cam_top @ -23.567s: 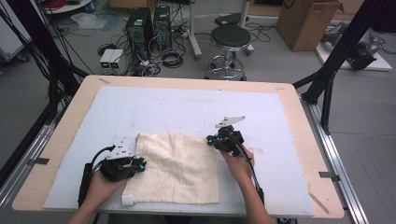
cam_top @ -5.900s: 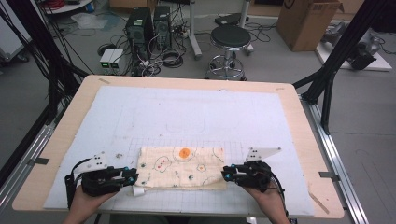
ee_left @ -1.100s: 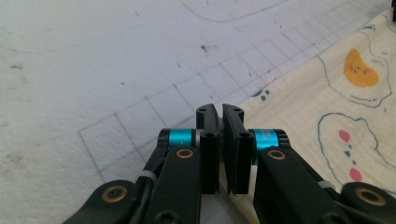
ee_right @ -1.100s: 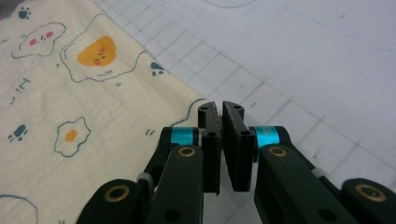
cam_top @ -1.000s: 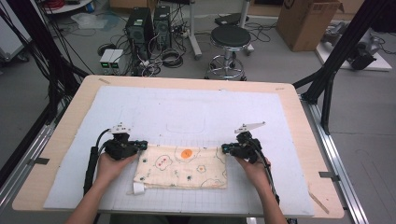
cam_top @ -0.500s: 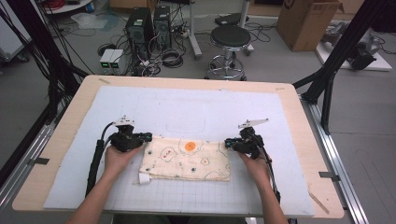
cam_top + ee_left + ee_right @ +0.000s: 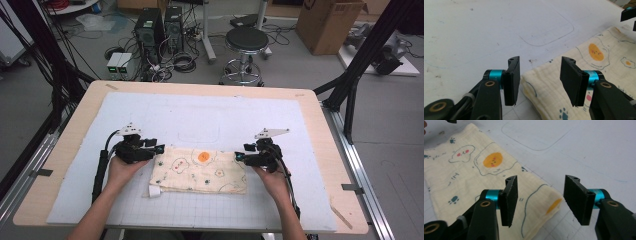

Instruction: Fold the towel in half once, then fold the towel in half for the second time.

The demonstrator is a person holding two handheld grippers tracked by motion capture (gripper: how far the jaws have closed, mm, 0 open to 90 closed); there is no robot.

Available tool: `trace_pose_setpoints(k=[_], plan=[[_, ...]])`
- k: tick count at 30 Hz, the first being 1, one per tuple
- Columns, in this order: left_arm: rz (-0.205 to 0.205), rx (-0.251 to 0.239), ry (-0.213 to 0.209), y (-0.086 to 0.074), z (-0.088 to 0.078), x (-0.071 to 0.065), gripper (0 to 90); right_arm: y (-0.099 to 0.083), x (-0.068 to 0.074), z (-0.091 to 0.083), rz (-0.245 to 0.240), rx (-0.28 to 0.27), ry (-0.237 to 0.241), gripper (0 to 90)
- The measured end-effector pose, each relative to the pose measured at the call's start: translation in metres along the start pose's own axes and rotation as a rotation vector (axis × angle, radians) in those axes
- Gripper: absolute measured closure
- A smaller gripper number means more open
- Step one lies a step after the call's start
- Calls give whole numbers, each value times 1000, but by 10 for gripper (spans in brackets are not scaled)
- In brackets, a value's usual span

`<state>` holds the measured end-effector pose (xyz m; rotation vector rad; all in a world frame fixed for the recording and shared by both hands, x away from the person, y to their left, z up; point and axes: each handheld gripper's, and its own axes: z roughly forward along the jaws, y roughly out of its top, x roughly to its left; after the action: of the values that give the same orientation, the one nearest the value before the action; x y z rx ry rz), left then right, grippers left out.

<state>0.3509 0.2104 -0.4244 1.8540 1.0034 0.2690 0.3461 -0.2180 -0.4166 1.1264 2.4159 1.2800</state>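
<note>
A cream cloth (image 7: 200, 170) printed with fried eggs and paw marks lies folded into a flat strip on the white mat. My left gripper (image 7: 159, 149) sits at its far left corner and my right gripper (image 7: 238, 157) at its far right corner. Both have just been opening. In the left gripper view the jaws (image 7: 540, 80) stand apart over the cloth (image 7: 599, 57) corner without touching it. In the right gripper view the jaws (image 7: 540, 200) likewise stand apart, and the cloth (image 7: 474, 170) corner lies loose between them.
The white grid mat (image 7: 210, 120) covers a wooden table (image 7: 65, 150). A faint rounded outline (image 7: 200, 132) is drawn just beyond the cloth. A small white tag (image 7: 155, 192) sticks out at the cloth's near left corner. A stool (image 7: 245, 45) and computers stand on the floor behind.
Both hands and the folded cloth have shifted a little away from the person over the last second. The cloth's far corners now lie flat on the mat.
</note>
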Motion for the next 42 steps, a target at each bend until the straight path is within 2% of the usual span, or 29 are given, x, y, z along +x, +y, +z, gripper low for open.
trace_pose_setpoints(k=[4, 8, 11, 12, 17, 21, 26, 33, 37, 41, 42], plan=[[8, -7, -2, 2, -3, -2, 498, 1, 3, -4, 3, -14, 7, 406], [-1, -1, -15, 2, -6, -1, 505, 0, 1, -7, 13, -23, 13, 374], [13, 0, -9, 3, -7, -3, 497, 1, 4, -8, 8, -18, 17, 370], [15, -7, -7, 3, -8, -3, 494, 1, 6, -7, -8, -19, 15, 369], [21, 11, -4, 6, -7, -2, 493, 2, 7, -5, -14, -18, 17, 373], [21, 4, -3, 6, -4, -3, 501, 1, 4, -4, -11, -19, 13, 377], [21, 46, 0, 3, 2, 1, 519, 1, 0, -2, 8, -10, 5, 403], [-5, 58, 14, 1, 10, 5, 547, 0, -5, 7, 23, 14, -3, 463], [-14, 70, 9, -2, 17, 6, 555, -3, -12, 15, 52, 42, -2, 512], [-9, 93, 12, -4, 22, 9, 576, -4, -17, 15, 62, 37, -18, 546], [-16, 92, 13, -4, 22, 10, 580, -5, -18, 16, 75, 29, -10, 564]])
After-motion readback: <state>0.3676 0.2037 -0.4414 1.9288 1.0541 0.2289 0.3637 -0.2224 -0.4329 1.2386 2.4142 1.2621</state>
